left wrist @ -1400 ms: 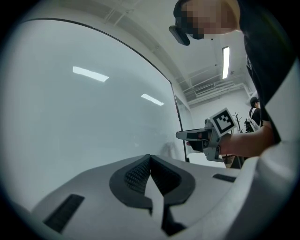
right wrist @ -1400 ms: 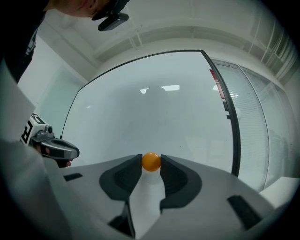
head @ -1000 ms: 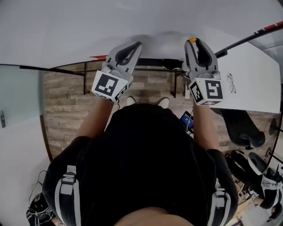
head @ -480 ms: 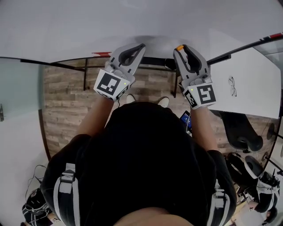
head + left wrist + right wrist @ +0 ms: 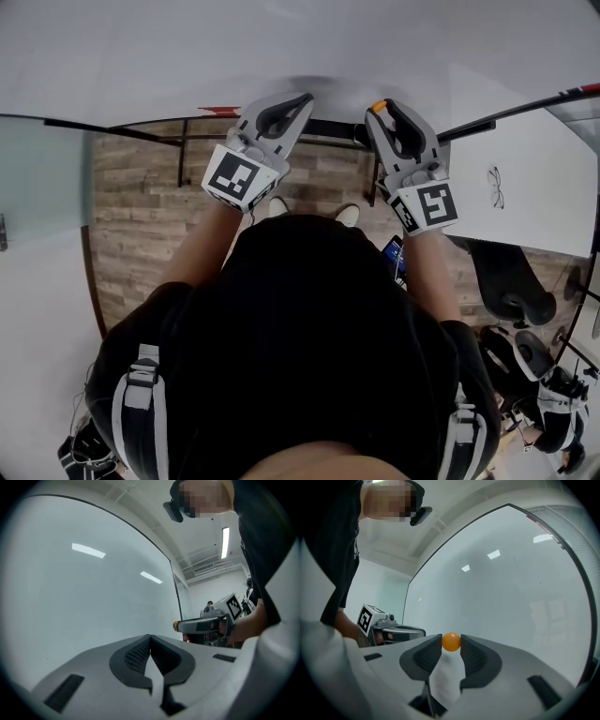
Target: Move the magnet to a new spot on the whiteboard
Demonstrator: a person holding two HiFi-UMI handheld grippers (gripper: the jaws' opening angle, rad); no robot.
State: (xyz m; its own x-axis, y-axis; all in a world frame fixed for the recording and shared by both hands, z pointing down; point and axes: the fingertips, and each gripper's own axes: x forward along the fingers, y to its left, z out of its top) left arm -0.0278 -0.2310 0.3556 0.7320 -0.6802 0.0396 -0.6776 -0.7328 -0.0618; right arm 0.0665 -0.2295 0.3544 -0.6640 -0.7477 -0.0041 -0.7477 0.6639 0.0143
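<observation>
A small round orange magnet (image 5: 451, 641) sits clamped between the tips of my right gripper (image 5: 451, 643), right up at the whiteboard (image 5: 497, 588). From the head view the magnet (image 5: 379, 106) shows as an orange dot at the tip of the right gripper (image 5: 382, 111), close to the whiteboard (image 5: 281, 47). My left gripper (image 5: 307, 98) points at the board beside it, jaws shut and holding nothing (image 5: 150, 637). In the left gripper view the right gripper (image 5: 177, 626) with the orange magnet (image 5: 175, 626) at its tip shows to the right.
The whiteboard's black frame and stand legs (image 5: 180, 159) rise from a wood-plank floor. A white table (image 5: 525, 178) with a pair of glasses (image 5: 494, 185) stands at the right. Chairs and bags (image 5: 525, 281) crowd the lower right.
My right gripper, with the magnet in it, has moved left along the board toward the left gripper and turned a little. The left gripper has barely shifted.
</observation>
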